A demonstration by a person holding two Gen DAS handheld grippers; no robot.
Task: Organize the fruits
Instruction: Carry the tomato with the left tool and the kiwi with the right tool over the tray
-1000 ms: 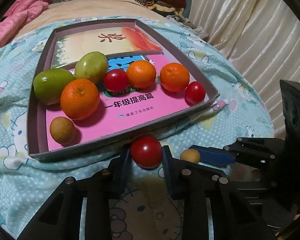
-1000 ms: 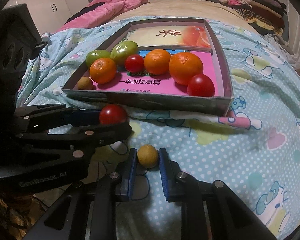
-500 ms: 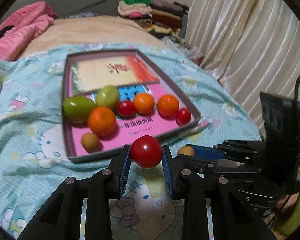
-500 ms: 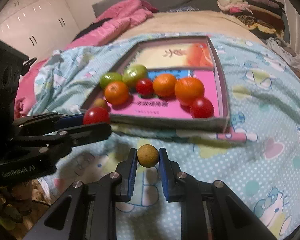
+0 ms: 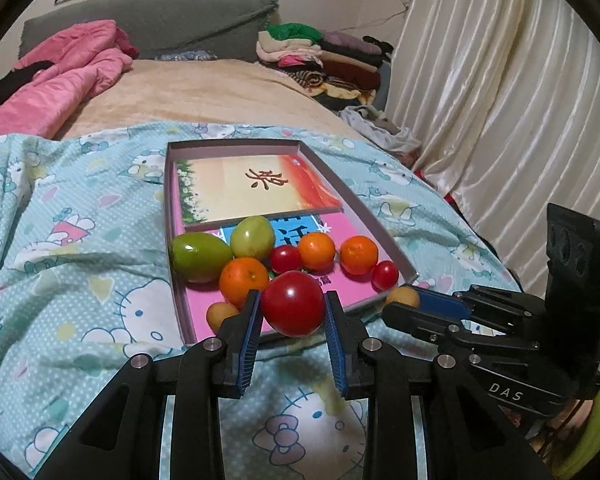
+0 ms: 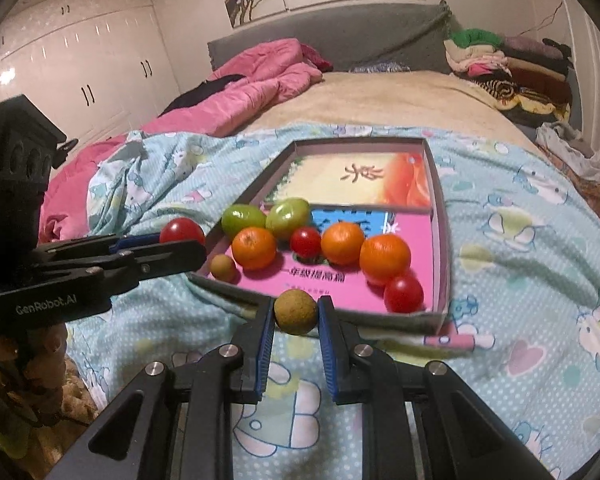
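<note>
Just short of the box's near edge (image 6: 316,314), a tomato (image 5: 292,303) is pinched in the left gripper (image 5: 292,312) and a small brown fruit (image 6: 295,311) in the right gripper (image 6: 295,320), so the box is straight ahead.

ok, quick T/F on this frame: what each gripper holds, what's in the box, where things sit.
1. The left gripper is shut on a red tomato. True.
2. The right gripper is open and holds nothing. False: its jaws are shut on a small tan fruit.
3. The box holds three oranges. True.
4. The two green fruits lie on the blanket outside the box. False: both sit inside it, at the left end of the fruit row.
5. The box's floor is bare cardboard. False: books line it.
</note>
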